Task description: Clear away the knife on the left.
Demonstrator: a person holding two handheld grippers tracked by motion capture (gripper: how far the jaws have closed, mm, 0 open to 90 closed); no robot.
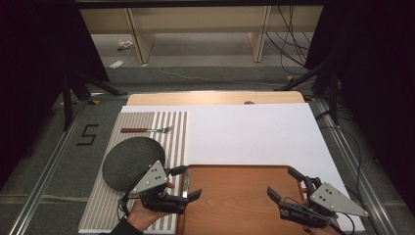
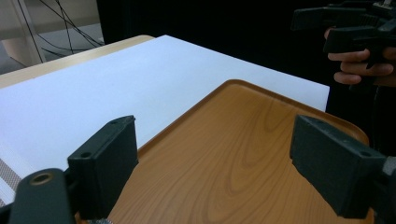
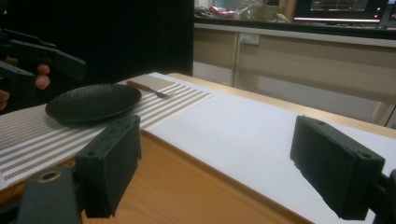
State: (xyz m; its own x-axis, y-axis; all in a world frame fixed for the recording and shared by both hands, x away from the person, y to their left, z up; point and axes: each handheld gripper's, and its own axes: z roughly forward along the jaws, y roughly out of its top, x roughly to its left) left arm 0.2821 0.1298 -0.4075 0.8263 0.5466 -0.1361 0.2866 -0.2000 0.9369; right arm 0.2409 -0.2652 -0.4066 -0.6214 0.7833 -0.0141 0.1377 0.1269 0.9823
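Note:
A wooden tray [image 1: 235,200] lies at the table's near edge, its surface bare [image 2: 243,140]. My left gripper [image 1: 192,181] stands open over the tray's left rim, jaws wide with nothing between them [image 2: 215,163]. At the tray's right side my right gripper [image 1: 280,179] is open too, with nothing in it [image 3: 215,168]. Left of the tray, a dark round plate [image 1: 131,161] rests on a striped placemat [image 1: 169,132]. Beyond the plate on the same mat lies a fork [image 1: 147,129] with a brown handle. Plate [image 3: 93,102] and fork [image 3: 147,88] also appear in the right gripper view.
A large white sheet [image 1: 249,129] covers the table behind the tray. A thin shiny strip [image 1: 186,185] lies along the tray's left rim; I cannot tell what it is. Dark stands and cables flank the table, with shelving farther back.

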